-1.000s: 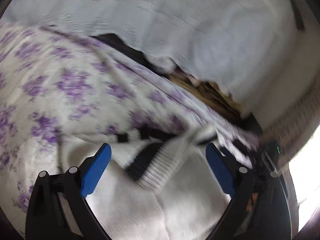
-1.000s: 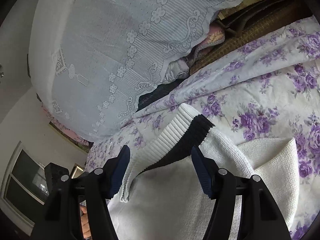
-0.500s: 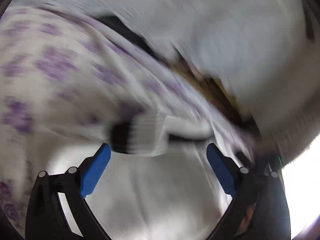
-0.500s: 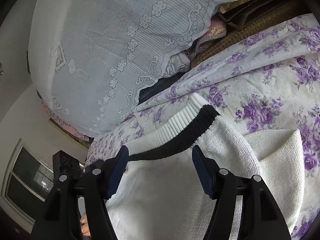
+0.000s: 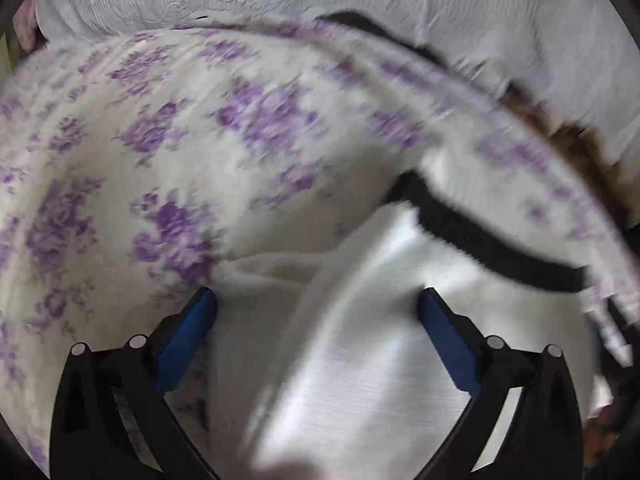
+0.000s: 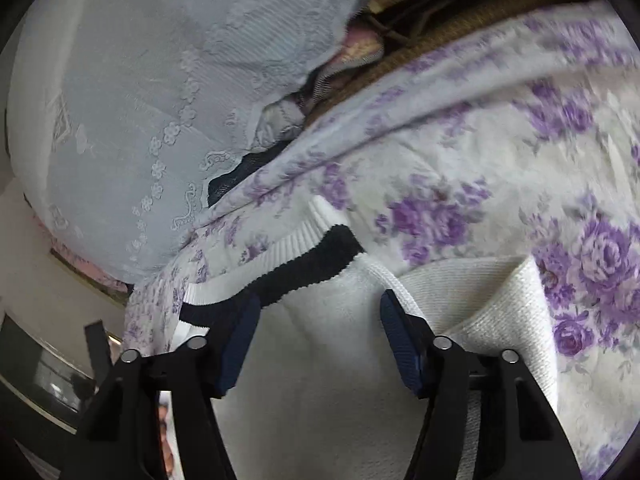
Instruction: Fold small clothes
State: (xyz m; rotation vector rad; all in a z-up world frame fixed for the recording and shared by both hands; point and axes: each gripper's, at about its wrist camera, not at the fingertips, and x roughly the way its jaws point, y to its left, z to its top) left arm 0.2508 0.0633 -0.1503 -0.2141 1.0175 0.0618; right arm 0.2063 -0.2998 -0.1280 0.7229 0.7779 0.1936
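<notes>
- My left hand-held gripper (image 5: 316, 320) is spread wide and grasps nothing; the white knit sweater (image 5: 360, 360) lies on the floral bedsheet (image 5: 120, 160) between its fingers, towards 6 o'clock in the left wrist view. If I close here, I may pinch the sheet together with the folded edge.
- My right hand-held gripper (image 6: 316, 320) is closing around the sweater's body below the black-striped hem (image 6: 308, 268), not yet pressing. It may catch only one layer, and the fold would slip.
- I see no readable writing or label.
</notes>
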